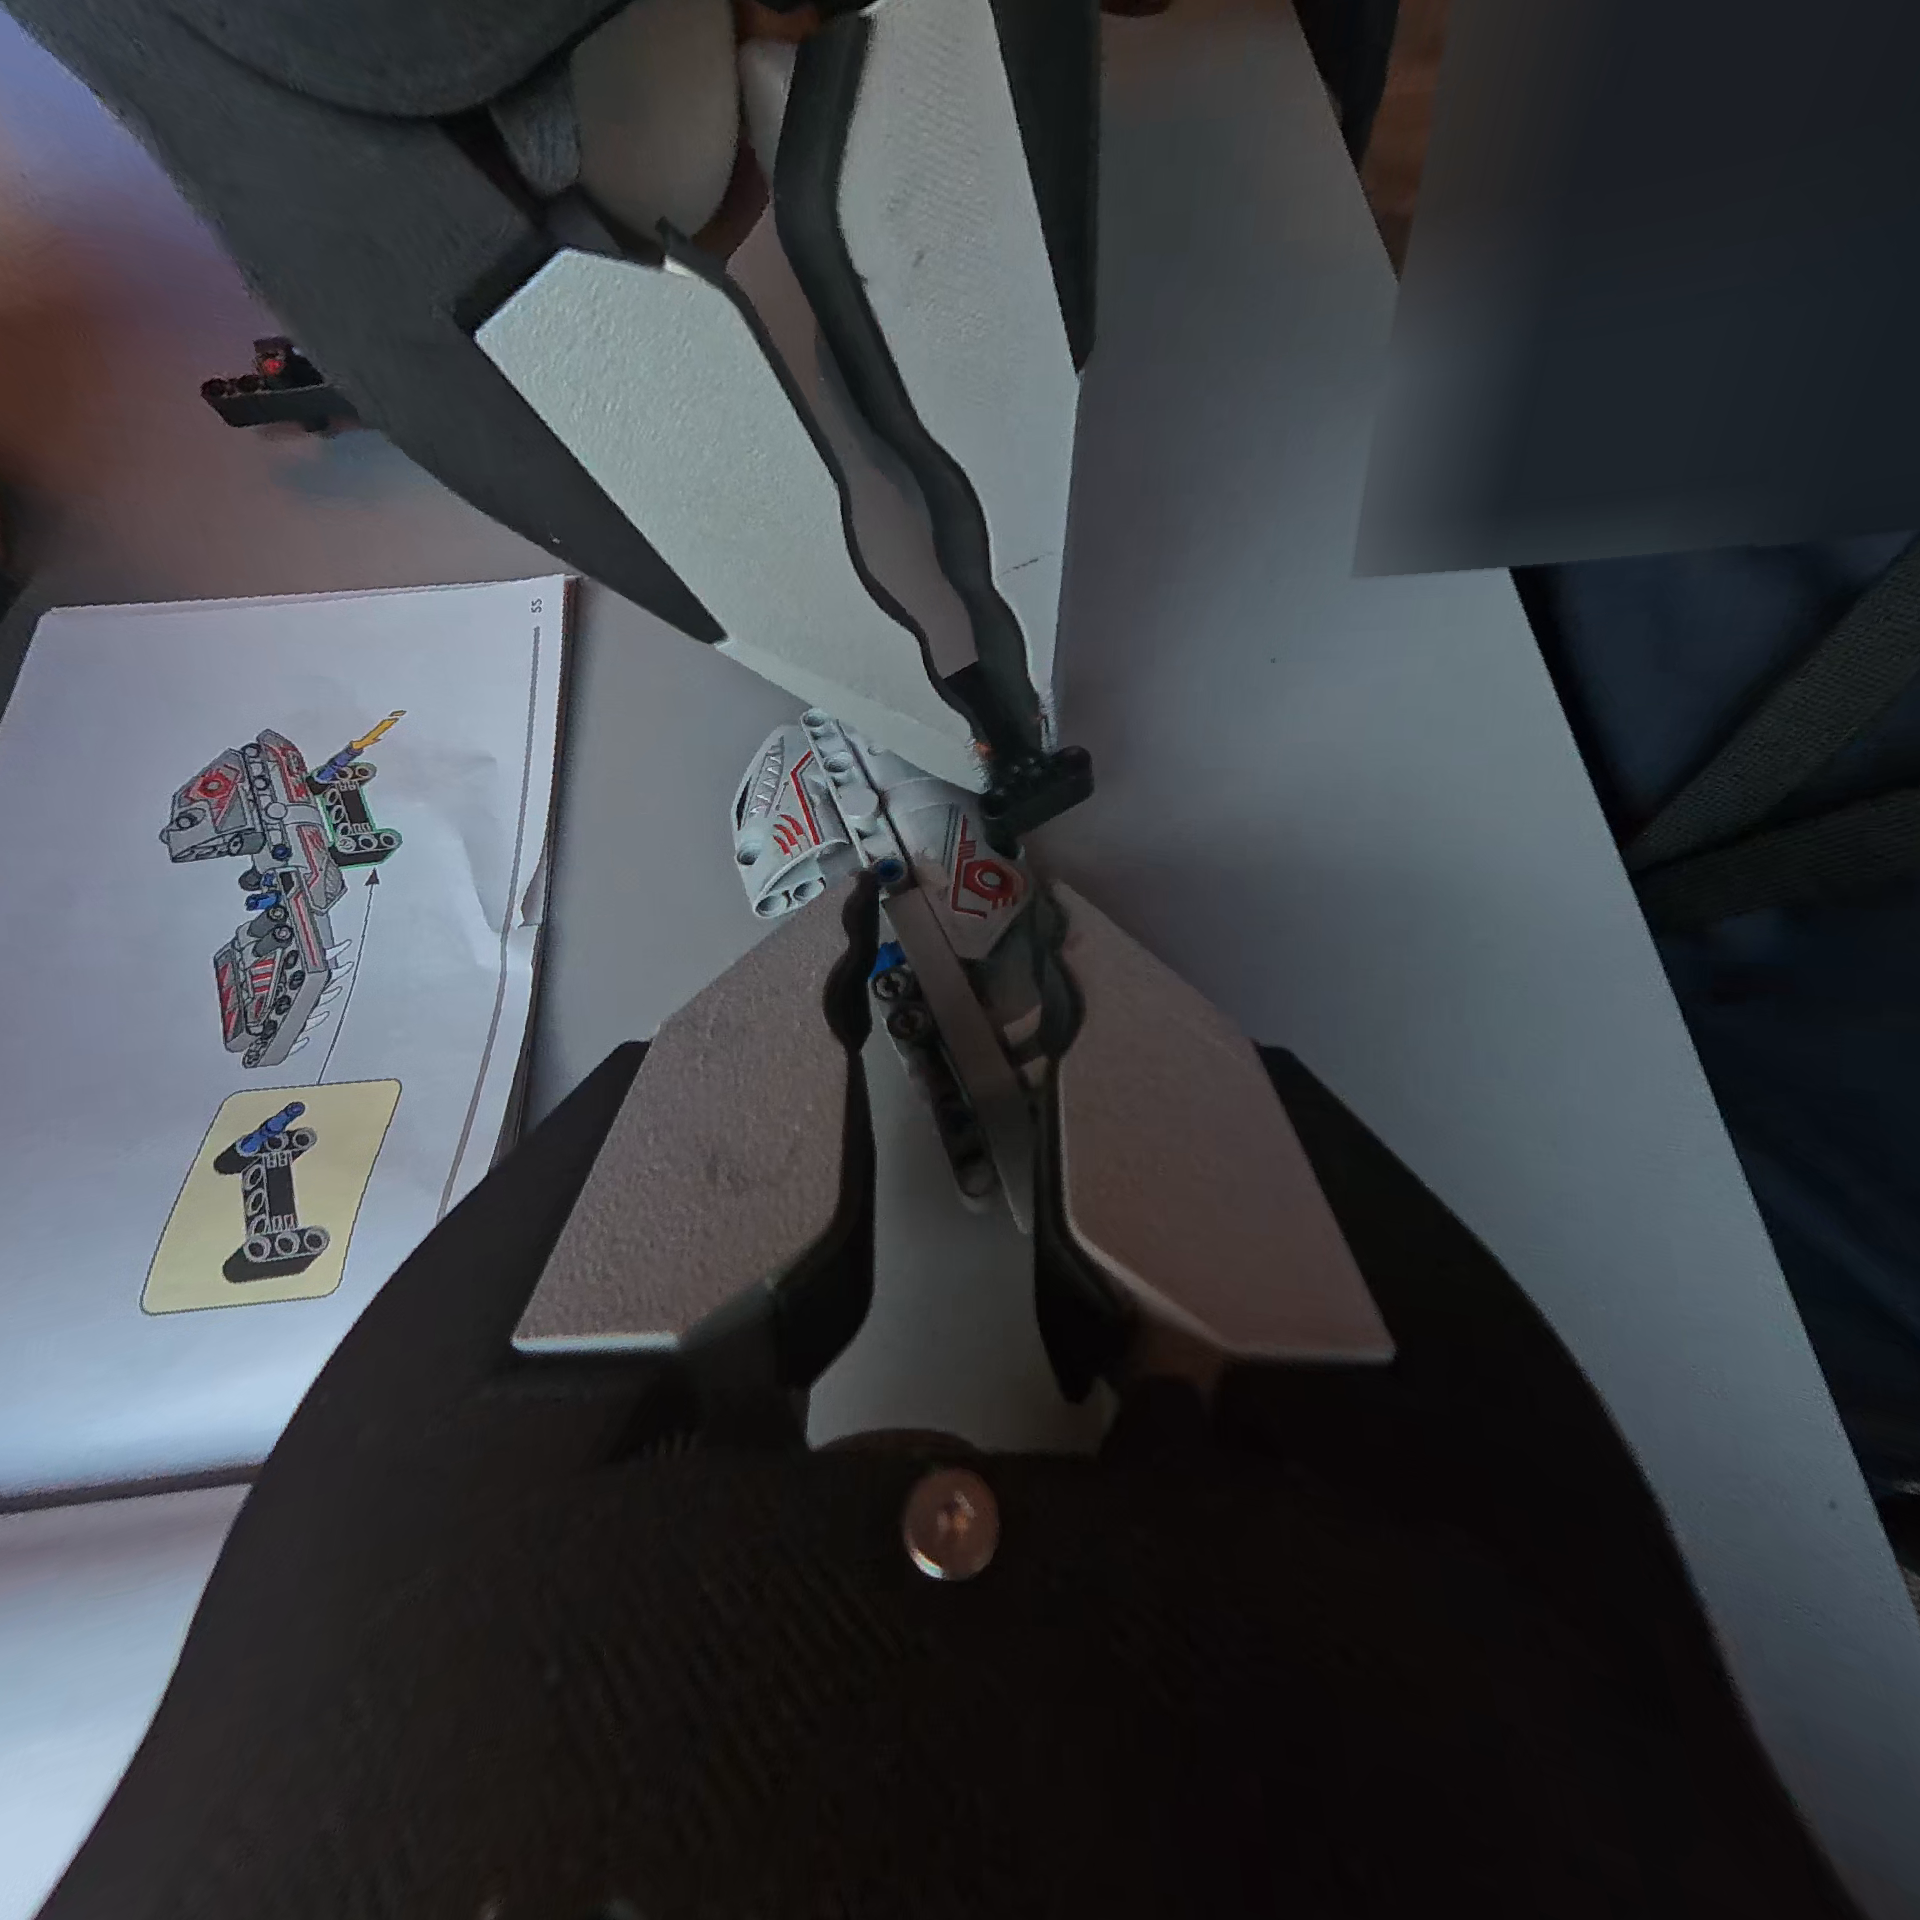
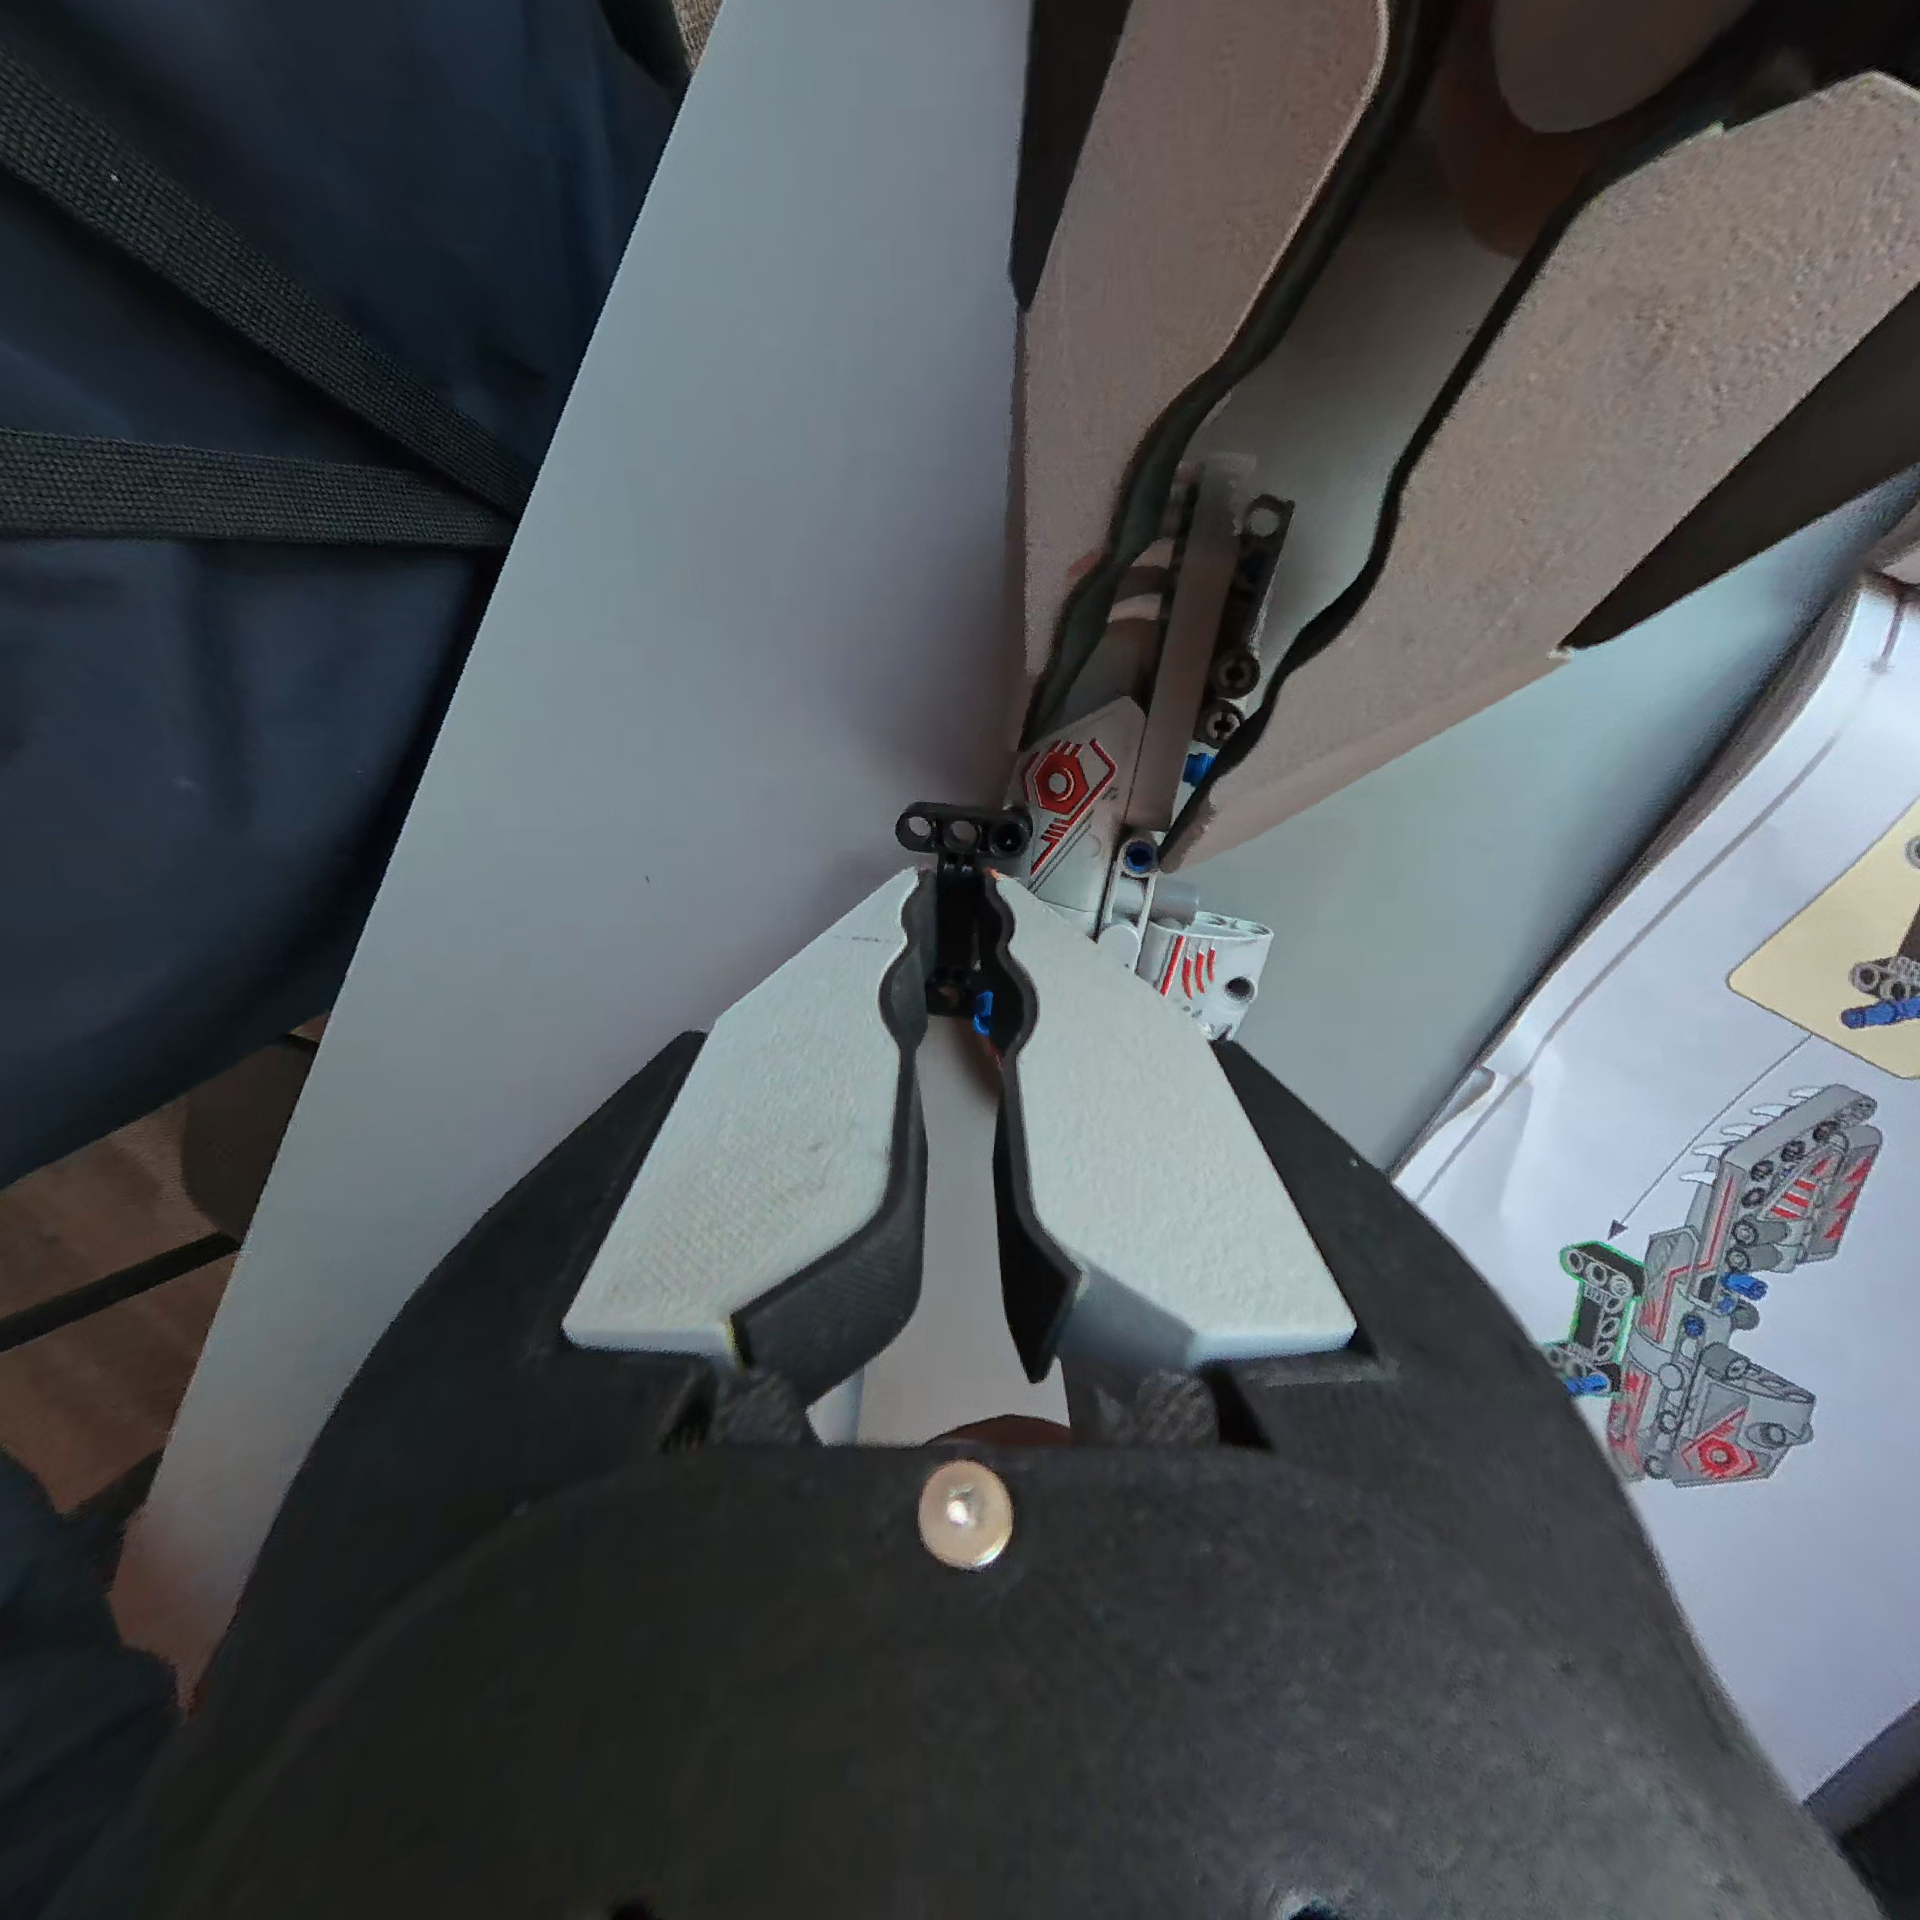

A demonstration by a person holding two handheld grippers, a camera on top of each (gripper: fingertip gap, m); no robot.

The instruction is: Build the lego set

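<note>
My left gripper [image 1: 956, 914] is shut on a grey lego assembly [image 1: 821, 821] with red markings and blue pins, and holds it above the white table [image 1: 1299, 831]. My right gripper [image 2: 958, 883] is shut on a small black T-shaped lego piece [image 2: 961, 828] by its stem, crossbar forward. The black piece [image 1: 1039, 784] sits right against the top end of the assembly [image 2: 1070, 800]. In the left wrist view the right gripper [image 1: 997, 748] reaches in from the top. In the right wrist view the left gripper [image 2: 1101, 800] reaches in from the upper right.
An open instruction booklet [image 1: 281, 987] lies on the table left of the assembly; it also shows in the right wrist view [image 2: 1714, 1143]. A small black lego part [image 1: 275, 390] lies at the far left. The table edge and a person's dark clothing with straps [image 2: 260, 416] are close by. My two grippers' fingertips are within a few centimetres of each other.
</note>
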